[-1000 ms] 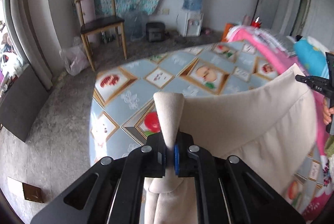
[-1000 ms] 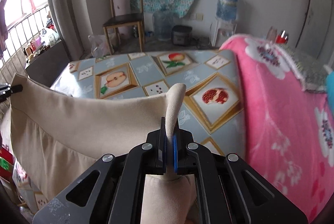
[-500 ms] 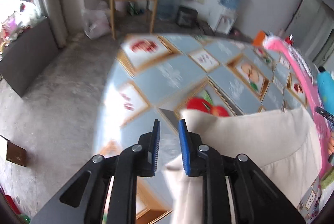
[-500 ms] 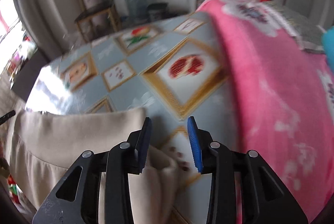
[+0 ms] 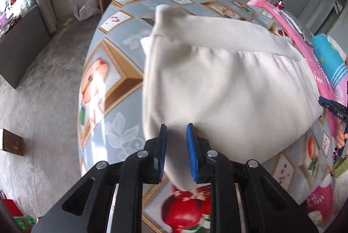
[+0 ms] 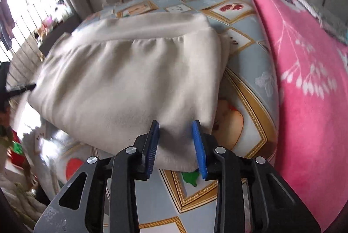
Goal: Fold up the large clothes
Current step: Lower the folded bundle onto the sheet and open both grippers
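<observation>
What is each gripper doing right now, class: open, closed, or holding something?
Left gripper: open, a corner of the cream knit garment lying loose between its pads.
Right gripper: open, jaws closing around the garment's edge.

Near corner of cream garment (image 5: 228,85) runs down between left gripper (image 5: 176,154) pads, tip hidden behind finger bodies; pad contact unclear. Same on right gripper (image 6: 176,147): jaws closing, near hem sits between them, contact unclear. Garment's underside layers hidden. Right-wrist view motion-blurred at left edge: window clutter unreadable. Other gripper cut off by frame edge in both views. Pink blanket (image 6: 304,85) cropped at right. Tablecloth (image 5: 113,80) prints partly covered by garment.
</observation>
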`<state>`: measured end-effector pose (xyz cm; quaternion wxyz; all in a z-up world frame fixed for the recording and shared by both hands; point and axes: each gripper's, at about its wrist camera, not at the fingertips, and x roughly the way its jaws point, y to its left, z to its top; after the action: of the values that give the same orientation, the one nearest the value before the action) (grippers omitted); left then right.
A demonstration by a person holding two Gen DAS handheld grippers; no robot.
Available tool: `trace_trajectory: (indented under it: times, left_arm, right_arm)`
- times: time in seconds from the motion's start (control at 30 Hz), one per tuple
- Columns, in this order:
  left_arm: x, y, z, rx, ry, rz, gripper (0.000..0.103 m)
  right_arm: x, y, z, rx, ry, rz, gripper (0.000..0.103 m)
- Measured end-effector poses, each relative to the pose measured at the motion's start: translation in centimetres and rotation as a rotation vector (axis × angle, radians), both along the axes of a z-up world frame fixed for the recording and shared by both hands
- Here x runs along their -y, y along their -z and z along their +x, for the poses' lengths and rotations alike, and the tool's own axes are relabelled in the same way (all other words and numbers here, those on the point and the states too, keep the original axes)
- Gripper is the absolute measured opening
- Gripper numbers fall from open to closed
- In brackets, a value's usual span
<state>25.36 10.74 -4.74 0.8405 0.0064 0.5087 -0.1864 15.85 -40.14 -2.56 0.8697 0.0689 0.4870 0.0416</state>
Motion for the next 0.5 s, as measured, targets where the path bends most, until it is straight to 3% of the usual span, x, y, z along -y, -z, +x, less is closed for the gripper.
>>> trace_trajectory:
  times: [0.13,0.27,0.4,0.5]
  left_arm:
    - [0.0,-2.3,-1.2,0.084,-0.009,0.049,0.017]
    - [2.6,-4.8,-2.7,0.154,0.081,0.01,0.017]
    - [8.7,-3.4,-3.8,0.13,0.193,0.036,0.025]
    - [10.3,-0.4,-4.0,0.079,0.184,0.094,0.029]
  right_arm:
    - [-0.9,-2.5,-1.6,0.014,0.032,-0.088,0.032]
    - [-5.4,-4.8,-2.9,0.103,-0.038,-0.088,0.038]
    - [-9.5,-2.1,-1.8,0.079,-0.078,-0.155,0.04]
    - [-9.3,0.7,-1.5,0.037,-0.043,-0.188,0.041]
